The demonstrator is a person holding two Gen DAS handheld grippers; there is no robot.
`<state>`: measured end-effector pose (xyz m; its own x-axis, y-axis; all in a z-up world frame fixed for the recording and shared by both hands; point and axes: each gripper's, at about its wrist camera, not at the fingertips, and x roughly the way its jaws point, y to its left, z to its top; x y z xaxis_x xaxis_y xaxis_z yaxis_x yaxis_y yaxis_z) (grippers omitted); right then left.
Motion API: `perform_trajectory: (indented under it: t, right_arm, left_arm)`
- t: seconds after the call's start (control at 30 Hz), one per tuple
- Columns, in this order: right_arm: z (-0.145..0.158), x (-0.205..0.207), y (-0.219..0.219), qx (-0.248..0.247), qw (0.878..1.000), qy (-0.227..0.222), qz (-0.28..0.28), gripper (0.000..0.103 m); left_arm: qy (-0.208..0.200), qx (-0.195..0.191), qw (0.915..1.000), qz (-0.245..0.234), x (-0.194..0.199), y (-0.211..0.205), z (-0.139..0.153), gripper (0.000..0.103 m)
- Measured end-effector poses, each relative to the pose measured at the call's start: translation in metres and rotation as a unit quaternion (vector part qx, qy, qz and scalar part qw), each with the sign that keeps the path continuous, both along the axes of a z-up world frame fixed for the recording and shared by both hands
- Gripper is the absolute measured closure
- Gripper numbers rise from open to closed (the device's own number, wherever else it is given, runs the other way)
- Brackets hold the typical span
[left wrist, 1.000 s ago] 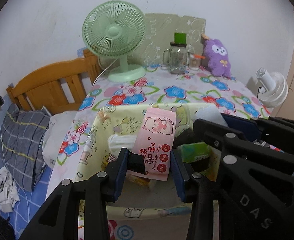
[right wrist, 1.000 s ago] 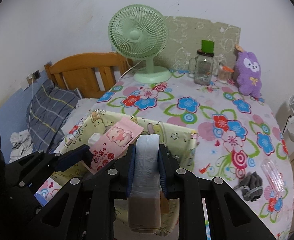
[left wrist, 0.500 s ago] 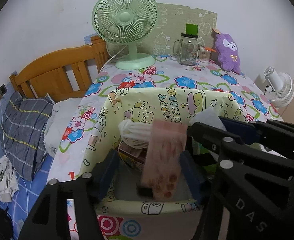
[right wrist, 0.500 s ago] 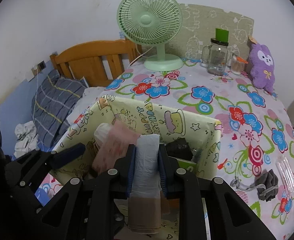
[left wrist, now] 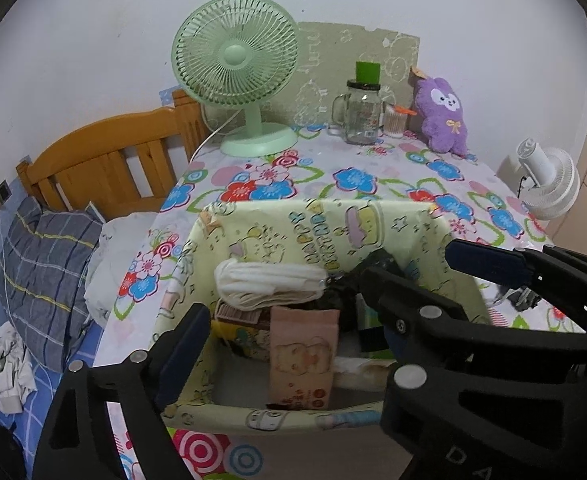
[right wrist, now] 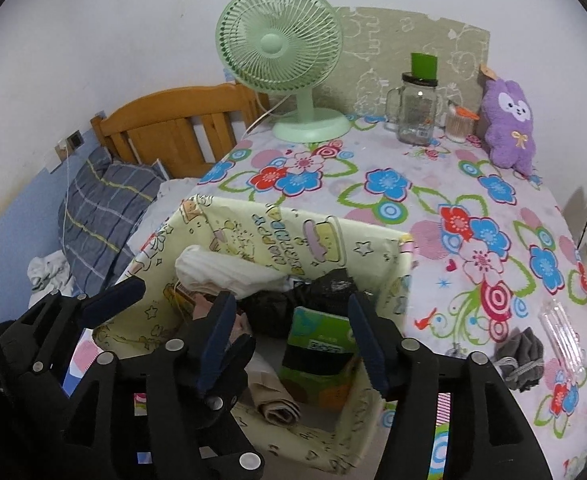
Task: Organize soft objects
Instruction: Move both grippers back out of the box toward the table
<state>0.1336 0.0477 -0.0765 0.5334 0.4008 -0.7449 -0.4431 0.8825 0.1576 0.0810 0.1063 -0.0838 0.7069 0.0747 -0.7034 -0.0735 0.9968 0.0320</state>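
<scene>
both my grippers, left gripper [left wrist: 289,344] and right gripper [right wrist: 289,346], are opening, pinching nothing, over the fabric bin [right wrist: 253,224]; drop done, next i fetch the gray cloth [right wrist: 523,354] at right.

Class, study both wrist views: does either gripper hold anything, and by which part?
Nothing is held. The left gripper and right gripper are opening above the fabric bin; the pink wipes pack lies free inside.
</scene>
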Motion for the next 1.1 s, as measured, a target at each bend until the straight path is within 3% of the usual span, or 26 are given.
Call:
perform_trajectory:
  t: [0.5, 0.7, 1.1]
  right_arm:
    - [0.027, -0.008, -0.041, -0.002, 0.999, -0.037, -0.037, 0.031]
    - [0.042, -0.010, -0.055, -0.008, 0.997, -0.062, -0.052, 0.022]
    - [0.060, -0.020, -0.092, -0.007, 0.992, -0.094, -0.086, 0.016]
  left_arm:
    - [-0.034, 0.003, 0.9991, -0.023, -0.001, -0.034, 0.028, 0.004]
    - [-0.052, 0.005, 0.9983, -0.027, -0.003, -0.046, 0.041, 0.001]
    - [-0.070, 0.004, 0.9960, -0.057, -0.007, -0.081, 0.056, 0.000]
